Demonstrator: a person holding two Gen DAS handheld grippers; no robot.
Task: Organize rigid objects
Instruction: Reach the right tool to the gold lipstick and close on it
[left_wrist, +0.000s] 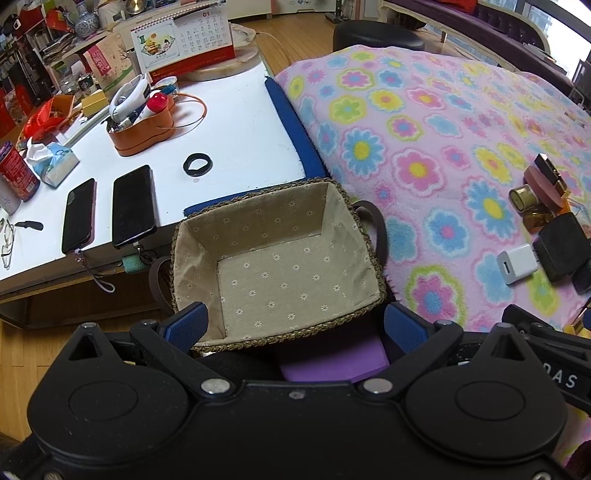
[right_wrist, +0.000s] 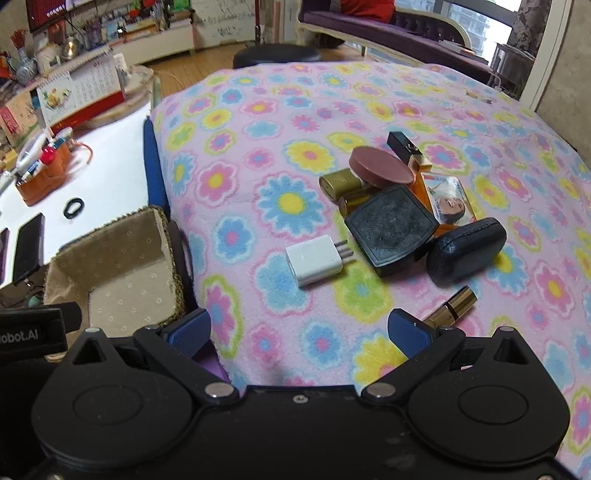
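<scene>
Clearly the right gripper (right_wrist: 299, 328), spread and empty, sat nearer the white charger (right_wrist: 314, 260), which lay mid-frame just ahead, prongs pointing right; the basket (right_wrist: 110, 273) waited lower left.

calendar (left_wrist: 201, 37) — "01"; black bar (right_wrist: 31, 336) — "obot.AI"
</scene>
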